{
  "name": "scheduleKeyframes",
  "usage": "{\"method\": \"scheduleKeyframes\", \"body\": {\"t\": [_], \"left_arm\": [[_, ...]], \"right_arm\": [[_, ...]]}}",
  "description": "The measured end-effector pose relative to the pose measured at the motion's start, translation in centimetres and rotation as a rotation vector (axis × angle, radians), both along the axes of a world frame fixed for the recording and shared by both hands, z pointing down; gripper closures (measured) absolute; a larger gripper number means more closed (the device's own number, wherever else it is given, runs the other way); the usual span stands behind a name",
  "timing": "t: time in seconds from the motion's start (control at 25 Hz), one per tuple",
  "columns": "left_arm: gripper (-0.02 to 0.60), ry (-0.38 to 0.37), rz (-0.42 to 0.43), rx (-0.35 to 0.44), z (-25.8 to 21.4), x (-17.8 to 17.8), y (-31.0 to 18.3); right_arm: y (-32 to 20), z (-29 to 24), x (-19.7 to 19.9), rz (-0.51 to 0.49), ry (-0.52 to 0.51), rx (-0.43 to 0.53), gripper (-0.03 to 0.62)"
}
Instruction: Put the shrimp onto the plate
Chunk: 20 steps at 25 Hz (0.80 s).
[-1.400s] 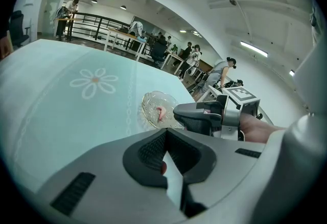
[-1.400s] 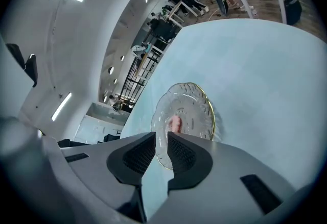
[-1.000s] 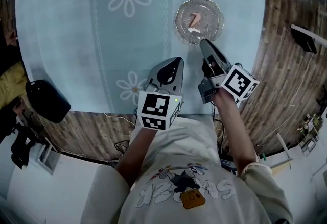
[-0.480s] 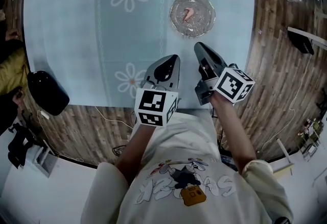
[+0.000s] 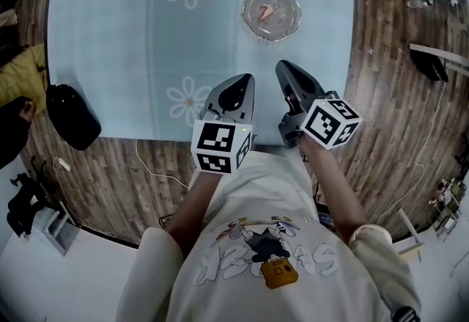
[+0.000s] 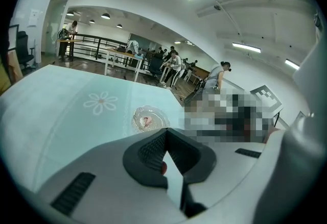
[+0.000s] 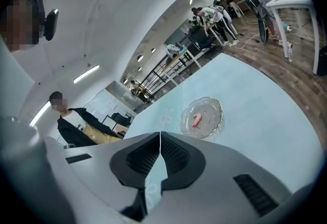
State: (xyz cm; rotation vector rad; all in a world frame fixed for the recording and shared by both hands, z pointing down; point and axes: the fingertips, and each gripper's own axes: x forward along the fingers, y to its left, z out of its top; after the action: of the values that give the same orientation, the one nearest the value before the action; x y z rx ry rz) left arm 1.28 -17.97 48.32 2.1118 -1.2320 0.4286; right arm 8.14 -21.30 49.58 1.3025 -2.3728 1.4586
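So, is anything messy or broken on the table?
Nothing stands out. The small pink shrimp lies inside the clear glass plate, which sits flat on the pale blue daisy-print tablecloth. Nothing looks spilled, tipped or cracked.

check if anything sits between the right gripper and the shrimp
Nothing visible does. The shrimp lies in the plate, so it is where it has to go. Between the plate and the right gripper, whose fingers are together and empty, there is only bare tablecloth.
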Motion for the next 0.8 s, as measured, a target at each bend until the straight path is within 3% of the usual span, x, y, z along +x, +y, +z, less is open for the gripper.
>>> {"method": "scheduleKeyframes", "body": {"t": [0.48,0.8], "left_arm": [[0.575,-0.027,-0.029,0.064,-3.7,-0.2,3.5],[0.575,-0.041,-0.064,0.089,-5.1,-0.8,6.1]], "right_arm": [[3.7,-6.2,-0.4,-0.118,0.168,0.261,0.566],[6.1,-8.7,-1.3,-0.182,0.225,0.374,0.566]]}}
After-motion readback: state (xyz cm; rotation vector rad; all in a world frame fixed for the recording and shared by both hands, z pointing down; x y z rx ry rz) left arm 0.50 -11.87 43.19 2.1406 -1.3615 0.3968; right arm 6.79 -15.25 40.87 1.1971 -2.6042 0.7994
